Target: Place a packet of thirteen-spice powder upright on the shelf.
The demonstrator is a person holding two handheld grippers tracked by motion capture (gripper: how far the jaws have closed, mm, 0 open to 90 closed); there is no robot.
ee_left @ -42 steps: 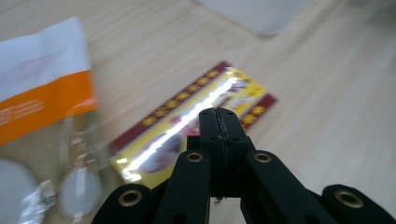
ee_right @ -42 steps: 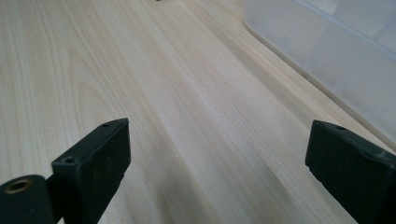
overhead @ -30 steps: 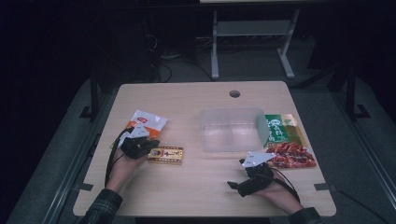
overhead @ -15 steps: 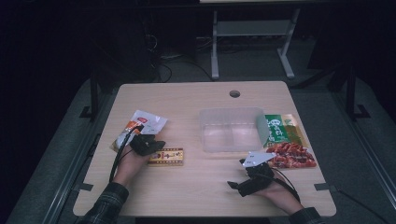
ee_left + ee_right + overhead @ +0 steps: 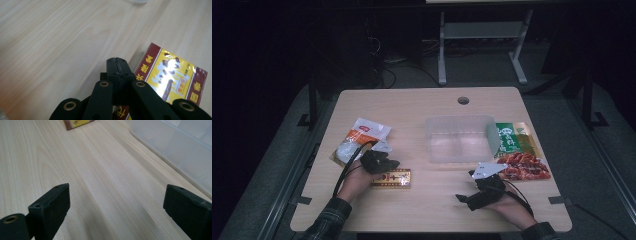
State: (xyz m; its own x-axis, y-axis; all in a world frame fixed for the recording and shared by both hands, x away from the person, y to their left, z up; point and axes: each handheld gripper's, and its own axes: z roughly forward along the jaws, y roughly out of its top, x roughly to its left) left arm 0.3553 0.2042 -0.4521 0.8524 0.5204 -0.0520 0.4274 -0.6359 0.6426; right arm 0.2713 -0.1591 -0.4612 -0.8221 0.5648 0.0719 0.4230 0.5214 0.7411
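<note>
Left claw [image 5: 117, 65] beside Chinese-lettered packet [image 5: 172, 77].

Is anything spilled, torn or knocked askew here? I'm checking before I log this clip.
Nothing stands out. The clear container sits upright, and the white pouch, the green and red packets and the yellow packet lie flat, unopened as far as visible.

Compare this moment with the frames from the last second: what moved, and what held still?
The left gripper moved a little right, from the white-and-orange bag to the red-and-yellow packet's left end; its jaws are shut beside it. The right gripper, open, the packet, clear container and other bags stayed put.
</note>
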